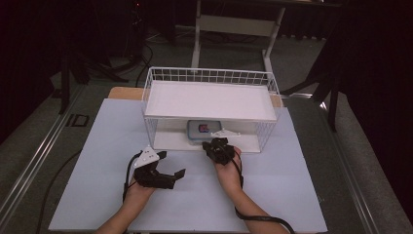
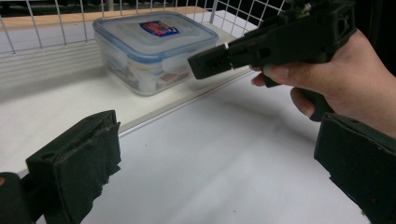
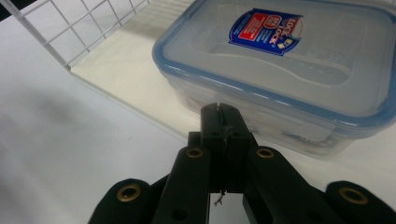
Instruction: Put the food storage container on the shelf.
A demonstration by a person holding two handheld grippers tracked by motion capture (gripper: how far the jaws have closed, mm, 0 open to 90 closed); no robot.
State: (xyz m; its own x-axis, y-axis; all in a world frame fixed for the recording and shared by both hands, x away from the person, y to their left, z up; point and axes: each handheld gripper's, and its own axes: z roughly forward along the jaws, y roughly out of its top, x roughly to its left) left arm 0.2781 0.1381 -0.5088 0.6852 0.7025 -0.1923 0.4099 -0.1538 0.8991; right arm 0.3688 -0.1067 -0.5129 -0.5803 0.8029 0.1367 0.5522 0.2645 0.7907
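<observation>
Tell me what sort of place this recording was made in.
Probably a lab or recording studio, not a home: a white work table set on a grey floor, dark curtains behind, cables trailing on the floor, and a staged wire shelf rack holding one plastic food container.

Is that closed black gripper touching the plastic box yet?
Apart. In the left gripper view, bare shelf shows between the right gripper tips and the plastic box.

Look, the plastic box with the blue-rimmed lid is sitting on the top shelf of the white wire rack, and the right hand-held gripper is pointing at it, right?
Not quite. The plastic box is on the bottom shelf of the white wire rack, under the top shelf, as the high view shows. The rest is right: the right hand-held gripper does point at it, jaws shut.
</observation>
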